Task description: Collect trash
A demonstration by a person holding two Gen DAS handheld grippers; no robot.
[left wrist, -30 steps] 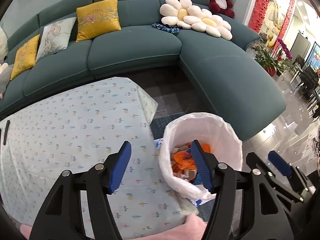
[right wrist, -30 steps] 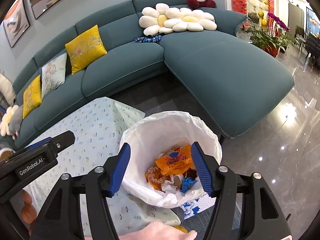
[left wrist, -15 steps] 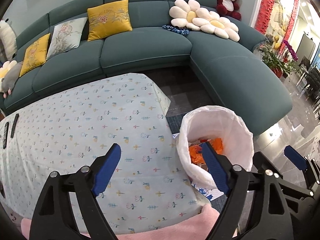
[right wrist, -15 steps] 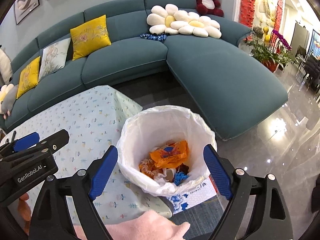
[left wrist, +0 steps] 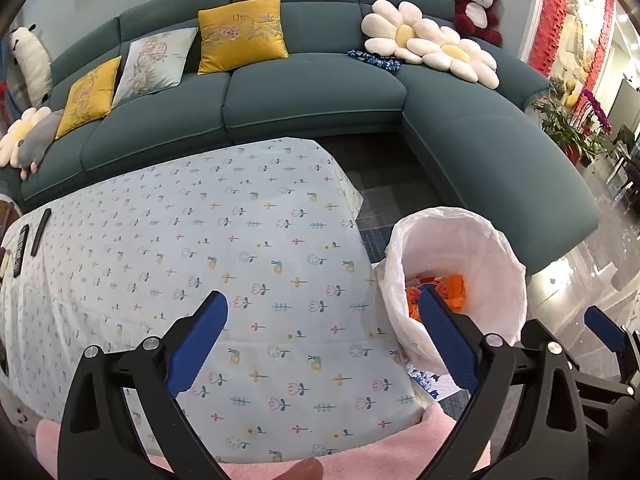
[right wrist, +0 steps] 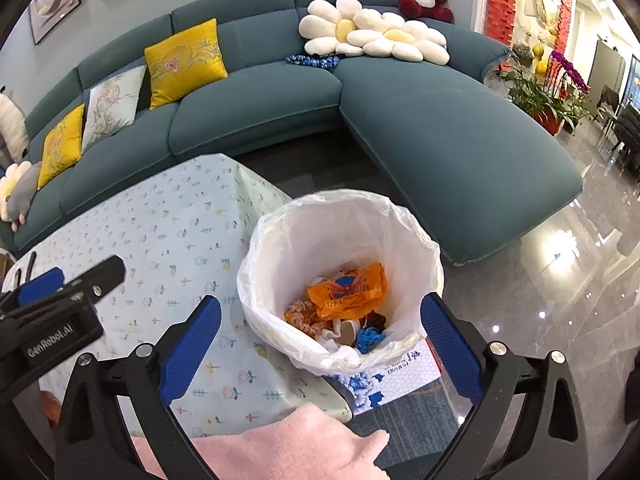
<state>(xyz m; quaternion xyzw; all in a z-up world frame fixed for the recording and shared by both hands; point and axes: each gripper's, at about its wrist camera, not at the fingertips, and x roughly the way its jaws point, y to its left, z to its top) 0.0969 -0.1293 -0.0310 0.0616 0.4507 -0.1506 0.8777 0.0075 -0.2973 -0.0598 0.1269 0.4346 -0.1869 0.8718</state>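
Note:
A bin lined with a white bag (right wrist: 344, 240) stands on the floor by the table's right corner. It holds trash: an orange wrapper (right wrist: 348, 292), a blue scrap and pale bits. It also shows in the left wrist view (left wrist: 460, 256). My right gripper (right wrist: 320, 332) is open and empty, held above the bin's near rim. My left gripper (left wrist: 324, 328) is open and empty above the table with the floral cloth (left wrist: 200, 248), its right finger in front of the bin. The right gripper's tip (left wrist: 604, 328) shows at the lower right of the left view.
A teal corner sofa (left wrist: 312, 92) with cushions curves behind the table. Two dark remotes (left wrist: 28, 236) lie at the table's left edge. A blue-and-white printed sheet (right wrist: 396, 380) lies under the bin. Shiny floor (right wrist: 560, 300) and potted plants (right wrist: 532, 96) are to the right.
Both grippers have pulled back and risen away from the bin, and their jaws have opened wider. The left gripper has swung left over the table.

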